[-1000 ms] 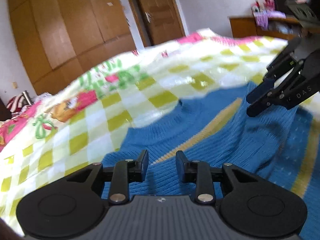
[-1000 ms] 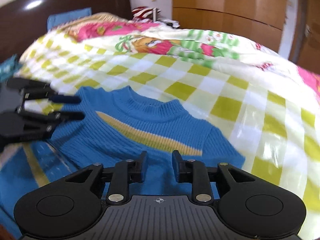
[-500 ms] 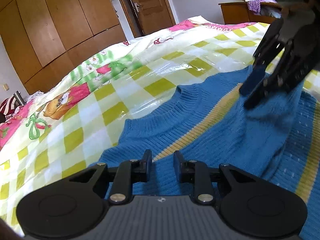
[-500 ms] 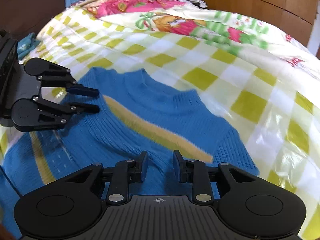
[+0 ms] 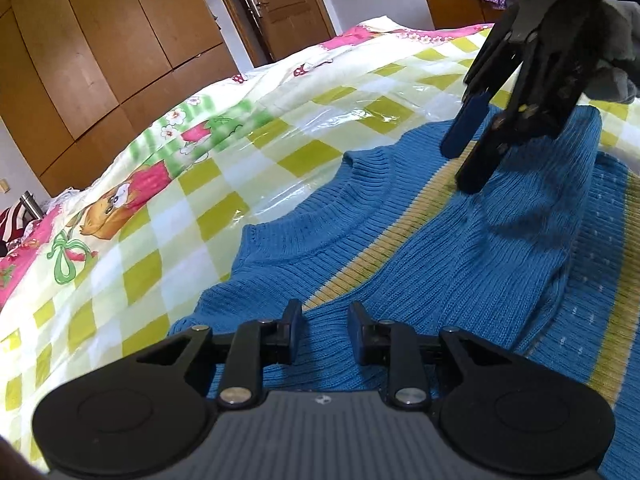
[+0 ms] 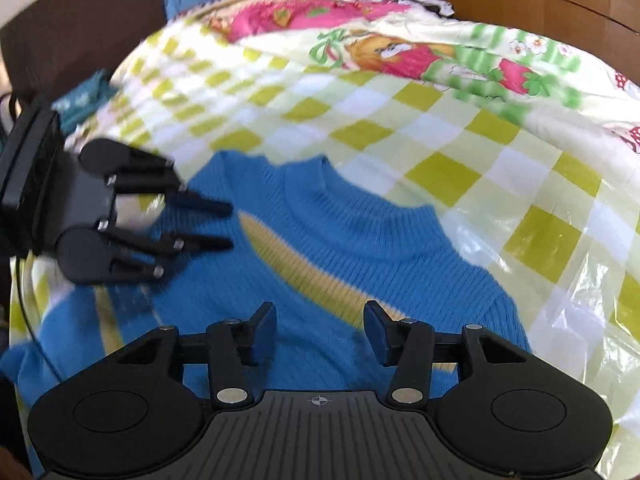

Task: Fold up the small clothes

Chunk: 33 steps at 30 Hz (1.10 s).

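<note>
We find no brand name, label or legible writing on anything here; the only mark is a small round crosshair emblem on each gripper's ribbed grey body. The blue sweater [image 6: 360, 248] lies spread on the checked bedspread [image 6: 440, 136], its ribbed collar toward the cartoon-printed band of that cover, a yellow stripe running across its chest, and one part doubled over onto the body (a raised fold shows clearly in the left wrist view). The right gripper [image 6: 320, 332] hangs over the sweater's lower chest with its jaws wide; they have just been opening, and only knit lying below shows between them, nothing pinched. The left gripper [image 5: 325, 330] sits over the sweater's shoulder edge with a narrow gap between its fingers; the pads do not press on the fabric we see through that gap, so it grips nothing. Each view shows the other tool: in the left wrist view the right gripper [image 5: 474, 160] reaches down at the folded part of the sweater [image 5: 420, 248], and whether its tips touch the knit we cannot tell; in the right wrist view the left gripper [image 6: 224, 226] hovers, blurred, at the sweater's far side. Only the left wrist view gives the wooden wardrobe [image 5: 100, 60] and door [image 5: 276, 4] beyond the sweater; only the right wrist view gives the dark headboard [image 6: 80, 28] and crinkled clear plastic [image 6: 560, 320] beside the sweater.
</note>
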Motion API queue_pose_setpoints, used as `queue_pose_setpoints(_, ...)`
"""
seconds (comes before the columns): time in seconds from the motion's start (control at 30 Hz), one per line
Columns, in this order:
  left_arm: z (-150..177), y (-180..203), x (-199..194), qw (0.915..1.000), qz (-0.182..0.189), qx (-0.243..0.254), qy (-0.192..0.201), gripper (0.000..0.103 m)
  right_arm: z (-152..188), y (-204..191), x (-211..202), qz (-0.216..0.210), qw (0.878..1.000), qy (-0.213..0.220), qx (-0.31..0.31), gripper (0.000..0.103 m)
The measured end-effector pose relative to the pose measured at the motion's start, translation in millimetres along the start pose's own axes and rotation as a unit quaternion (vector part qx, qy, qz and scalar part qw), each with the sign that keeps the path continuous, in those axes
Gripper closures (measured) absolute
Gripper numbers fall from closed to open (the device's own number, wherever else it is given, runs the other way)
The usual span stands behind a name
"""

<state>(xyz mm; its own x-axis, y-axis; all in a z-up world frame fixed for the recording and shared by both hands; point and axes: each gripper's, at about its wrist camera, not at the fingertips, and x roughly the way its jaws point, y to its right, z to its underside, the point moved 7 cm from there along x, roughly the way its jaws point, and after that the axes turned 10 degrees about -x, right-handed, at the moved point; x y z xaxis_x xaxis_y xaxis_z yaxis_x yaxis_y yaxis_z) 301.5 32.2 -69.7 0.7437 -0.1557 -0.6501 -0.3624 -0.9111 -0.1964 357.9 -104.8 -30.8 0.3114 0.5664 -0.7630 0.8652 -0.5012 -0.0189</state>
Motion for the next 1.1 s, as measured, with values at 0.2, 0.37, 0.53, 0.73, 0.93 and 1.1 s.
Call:
queue_pose_setpoints(0.2,3.5,3.5,-0.7,1.0,-0.004,0.003,0.002,0.062,9.3,-9.0,32.8,-0.028,0.997,-0.07,-0.026,0.064)
queue_pose_setpoints(0.37,3.6,2.2,-1.2,1.0,-0.007,-0.003,0.005,0.062,6.0,-13.5,39.7,-0.013,0.995,-0.086,-0.059,0.075)
queue_pose_setpoints(0.53,3.0,-2.3,-8.0,0.9992,-0.029,-0.014,0.023,0.062,1.8,-30.6,40.9,0.022,0.991,-0.1,-0.089,0.095)
queue_pose_setpoints(0.73,8.3,-16.1,-0.6,0.9964,-0.069,-0.044,0.022,0.062,-8.0,-7.1,40.9,0.085,0.992,-0.07,-0.058,0.096)
queue_pose_setpoints(0.93,7.5,-17.0,-14.1,0.9957,-0.081,-0.036,0.028,0.061,-2.1,0.4,34.6,0.097,0.995,-0.034,-0.007,0.089)
queue_pose_setpoints(1.1,1.8,-2.5,-30.7,0.9966,-0.054,-0.038,0.049,0.061,6.8,-19.4,-18.9,0.132,0.991,0.025,-0.016,0.086)
